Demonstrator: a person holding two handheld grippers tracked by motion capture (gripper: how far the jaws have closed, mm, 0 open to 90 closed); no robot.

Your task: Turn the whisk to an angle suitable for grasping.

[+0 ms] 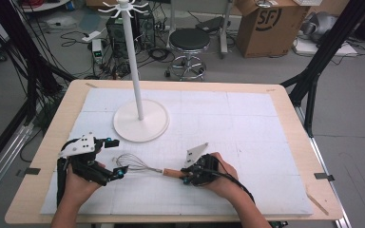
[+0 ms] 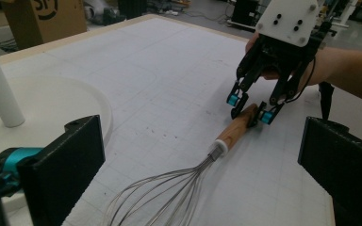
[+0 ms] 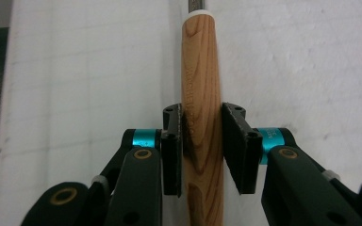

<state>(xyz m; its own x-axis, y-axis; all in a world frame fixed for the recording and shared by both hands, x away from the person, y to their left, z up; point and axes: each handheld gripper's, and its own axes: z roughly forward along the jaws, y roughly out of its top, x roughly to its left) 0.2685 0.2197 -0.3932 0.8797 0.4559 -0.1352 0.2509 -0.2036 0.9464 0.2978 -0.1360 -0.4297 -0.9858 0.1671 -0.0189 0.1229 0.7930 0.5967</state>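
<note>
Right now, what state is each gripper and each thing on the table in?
Whisk: lying flat on the mat.
Right gripper: shut on the whisk's wooden handle.
Left gripper: open, jaws either side of the wire head.
White stand: upright, hooks empty.

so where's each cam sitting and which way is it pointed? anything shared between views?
High view: fixed above the person's side, looking forward and down at the table; both forearms, left claw and right claw show.
Left gripper view: rides the left claw, looks along its open jaws across the mat at the whisk and the other hand's claw.
Right gripper view: rides the right claw, looks along its jaws, closed on the whisk's wooden handle.
Shared: all three show the whisk; high and left views also show the white stand.
</note>
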